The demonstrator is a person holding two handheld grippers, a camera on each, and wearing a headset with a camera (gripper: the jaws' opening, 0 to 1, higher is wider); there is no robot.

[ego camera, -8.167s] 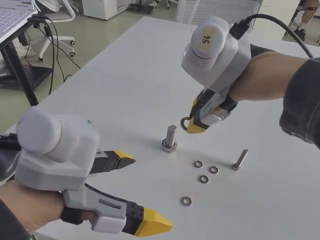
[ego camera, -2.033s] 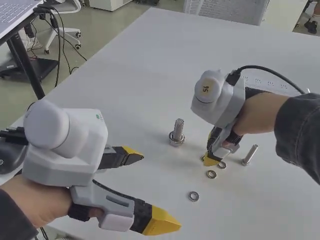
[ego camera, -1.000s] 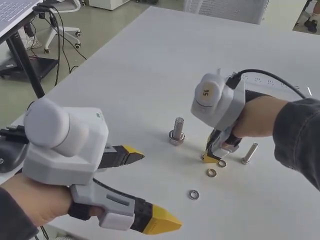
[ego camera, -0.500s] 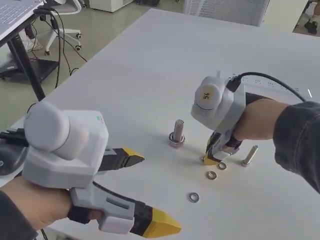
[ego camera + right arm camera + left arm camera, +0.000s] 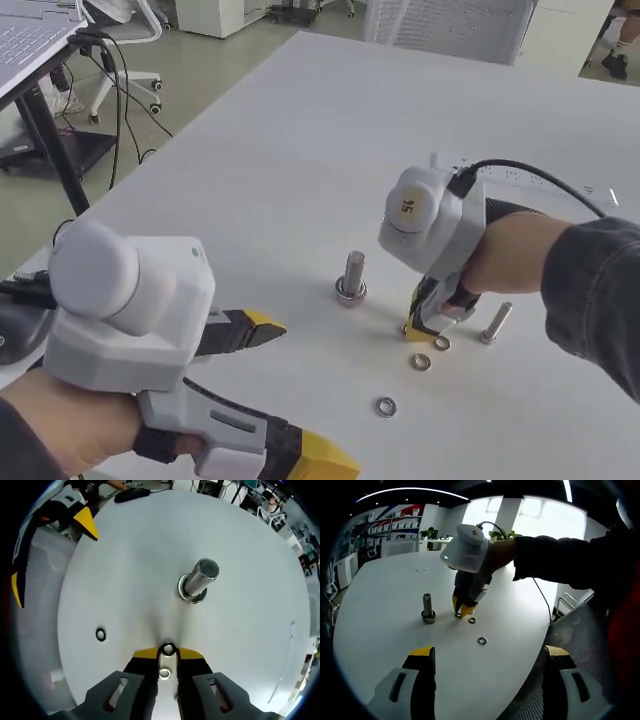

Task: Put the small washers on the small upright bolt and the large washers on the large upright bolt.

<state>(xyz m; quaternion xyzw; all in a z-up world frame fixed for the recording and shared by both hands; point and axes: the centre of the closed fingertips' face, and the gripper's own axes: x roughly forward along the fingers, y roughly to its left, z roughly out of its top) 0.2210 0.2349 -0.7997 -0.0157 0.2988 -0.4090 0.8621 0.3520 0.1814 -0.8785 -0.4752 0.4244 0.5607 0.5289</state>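
A: One washer (image 5: 168, 649) sits between the tips of the right claw (image 5: 419, 328), whose jaws are drawn narrow about it, down on the table (image 5: 300, 150). Eight seconds back that claw was up by the head of the large bolt (image 5: 351, 275) with a ring in its tips.

B: So the ring went on?

A: I judge so: a collar sits round the bolt's foot (how many rings deep, I cannot tell). The claw has since dropped to the loose washers and hardly stirred these two seconds.

B: Where is everything from the claw?

A: Large bolt ahead of the tips, a little right. A second washer (image 5: 164, 672) lies under the jaws, behind the tips; a third washer (image 5: 100, 634) off to their left. The small bolt (image 5: 491, 322) is near, on the side away from the large bolt; standing or lying, I cannot tell.

B: And the left claw (image 5: 300, 395)?

A: Wide open, empty, well apart.

B: Meaning?

A: The work has turned to the small pieces: this washer looks small, so it wants a clean lift and a carry to the small bolt.
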